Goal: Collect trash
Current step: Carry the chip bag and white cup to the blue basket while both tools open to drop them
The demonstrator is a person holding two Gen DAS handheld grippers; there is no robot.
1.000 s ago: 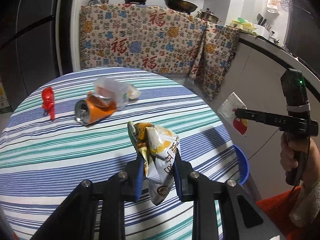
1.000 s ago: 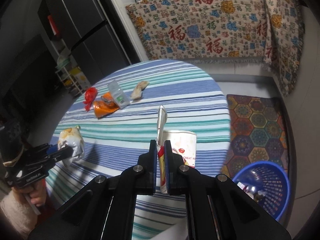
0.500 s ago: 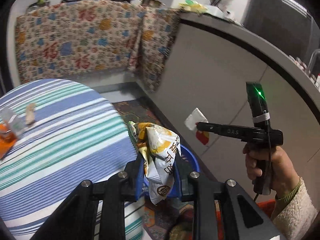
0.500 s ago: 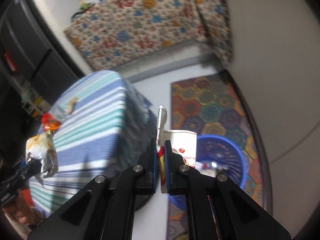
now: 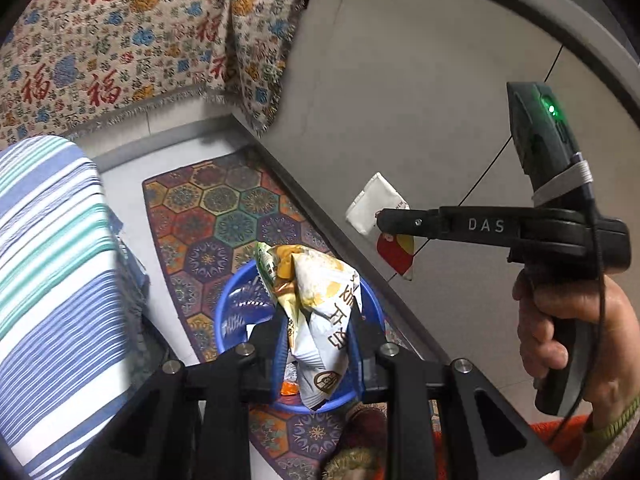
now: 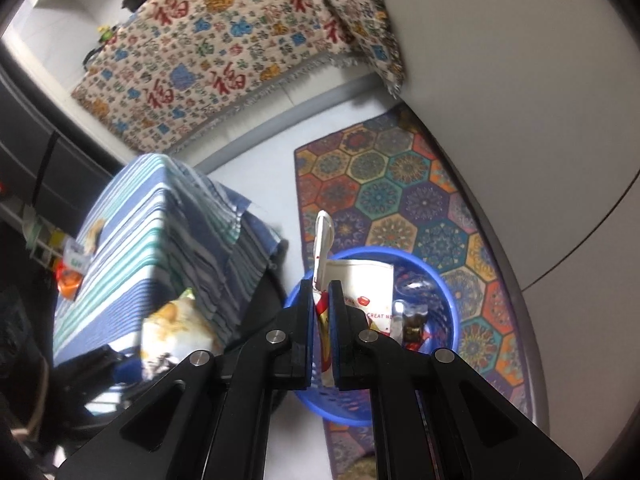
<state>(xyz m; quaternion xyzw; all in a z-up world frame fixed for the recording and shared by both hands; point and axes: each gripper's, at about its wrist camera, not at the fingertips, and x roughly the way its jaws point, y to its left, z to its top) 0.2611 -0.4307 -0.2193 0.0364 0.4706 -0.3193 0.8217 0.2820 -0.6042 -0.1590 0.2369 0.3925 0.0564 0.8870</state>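
Observation:
My left gripper point(image 5: 318, 328) is shut on a crumpled yellow-and-white snack bag point(image 5: 320, 304) and holds it right above the blue trash basket point(image 5: 232, 312) on the floor. My right gripper point(image 6: 324, 308) is shut on a flattened white-and-red carton point(image 6: 360, 292), also above the blue basket point(image 6: 448, 292). In the left wrist view the right gripper point(image 5: 382, 220) shows at the right with the carton point(image 5: 372, 208) in it. In the right wrist view the snack bag point(image 6: 176, 328) shows at lower left. The basket holds several pieces of trash.
The round table with striped cloth point(image 5: 48, 264) stands left of the basket; an orange can and wrappers point(image 6: 70, 276) lie on it. A patterned rug point(image 6: 400, 192) lies under the basket. A grey cabinet wall point(image 5: 420, 100) runs close on the right.
Both grippers have swung from over the table to the right and tilted down, carrying the snack bag and the carton over the blue basket. Both stayed shut.

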